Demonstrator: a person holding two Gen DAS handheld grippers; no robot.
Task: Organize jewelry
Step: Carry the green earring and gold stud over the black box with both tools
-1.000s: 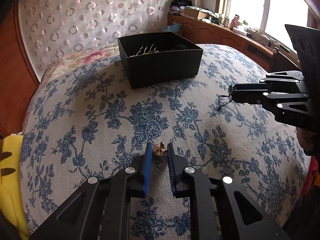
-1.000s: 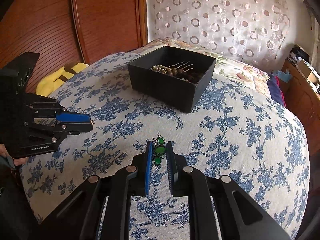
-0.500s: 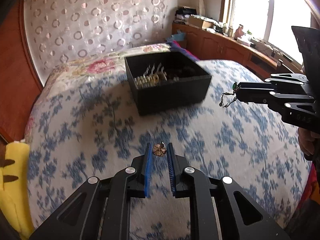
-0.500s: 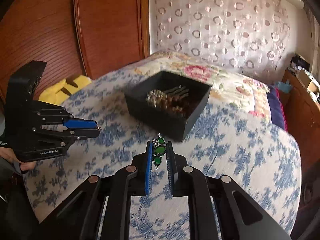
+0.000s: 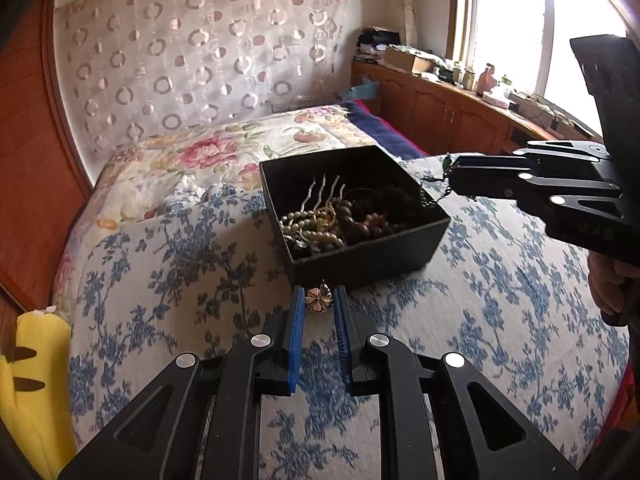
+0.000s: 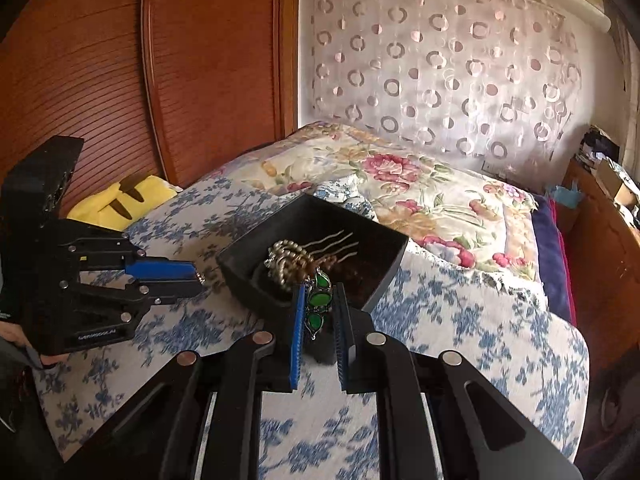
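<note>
Yellow plush (image 5: 32, 392) lies at the far left edge of the bed, against the red-brown wooden panelling (image 6: 120, 80). Blue-flowered bedspread (image 5: 168, 280) covers the near part of the bed; a pink-flowered quilt (image 5: 208, 152) lies behind it. The left gripper (image 5: 319, 300) has its blue-padded jaws drawn narrow on a small gold flower-shaped ornament (image 5: 319, 299), held above the bedspread just short of the near wall of the black box (image 5: 360, 266). The box sits on the bedspread and contains pale pearl beads (image 5: 306, 226), dark brown beads (image 5: 360, 220) and a silver hair fork (image 5: 324, 192). The right gripper (image 6: 318, 312) is closed on a green-stone pendant (image 6: 318, 300); in the left wrist view its chain (image 5: 430, 196) hangs from the jaws over the right rim of the box. At the far right, wooden cabinets (image 5: 440, 112) stand beneath a bright window (image 5: 512, 12).
</note>
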